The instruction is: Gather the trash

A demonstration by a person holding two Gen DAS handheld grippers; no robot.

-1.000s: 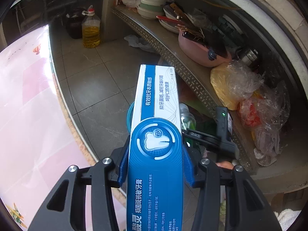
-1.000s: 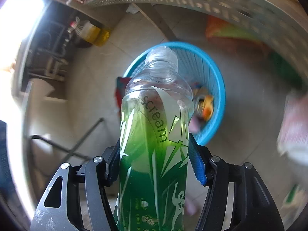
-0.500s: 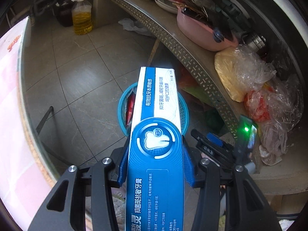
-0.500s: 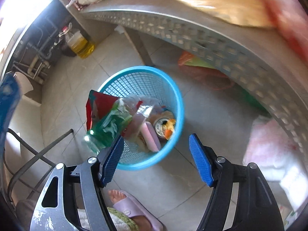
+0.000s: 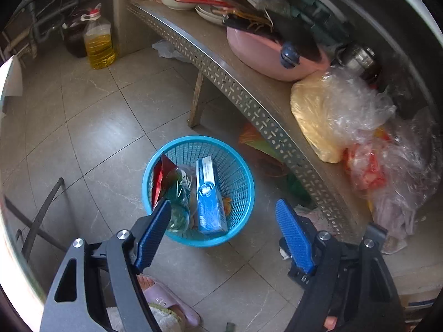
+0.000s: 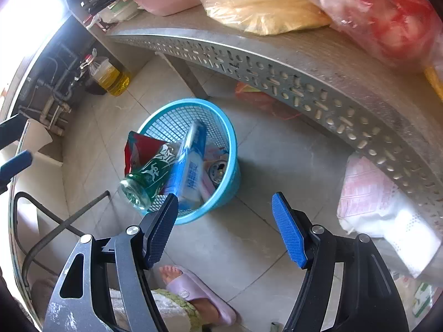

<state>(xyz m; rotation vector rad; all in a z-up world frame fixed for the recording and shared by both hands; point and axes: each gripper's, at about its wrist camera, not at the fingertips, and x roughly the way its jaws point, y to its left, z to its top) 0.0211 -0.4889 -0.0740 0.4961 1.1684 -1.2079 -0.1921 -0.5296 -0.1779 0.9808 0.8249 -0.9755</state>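
A blue mesh waste basket (image 5: 243,182) (image 6: 229,144) stands on the tiled floor below both grippers. In it lie a blue toothpaste box (image 5: 209,199) (image 6: 191,163), a green drink bottle (image 5: 180,193) (image 6: 149,177) whose base sticks out over the rim, and a red wrapper (image 5: 162,177) (image 6: 138,145). My left gripper (image 5: 221,238) hangs above the basket's near rim, its jaws opening with nothing between them. My right gripper (image 6: 224,235) hovers open and empty over the floor just in front of the basket.
A perforated metal shelf (image 5: 249,102) (image 6: 304,83) runs along the right, holding a pink basin (image 5: 265,52), dishes and plastic bags (image 5: 346,116). An oil jug (image 5: 98,44) stands at the back. A person's foot in a lilac slipper (image 6: 202,296) is near the bottom edge.
The left gripper opened and the toothpaste box fell into the basket. The right gripper let go of the green bottle, which landed in the basket, and has stayed open since.
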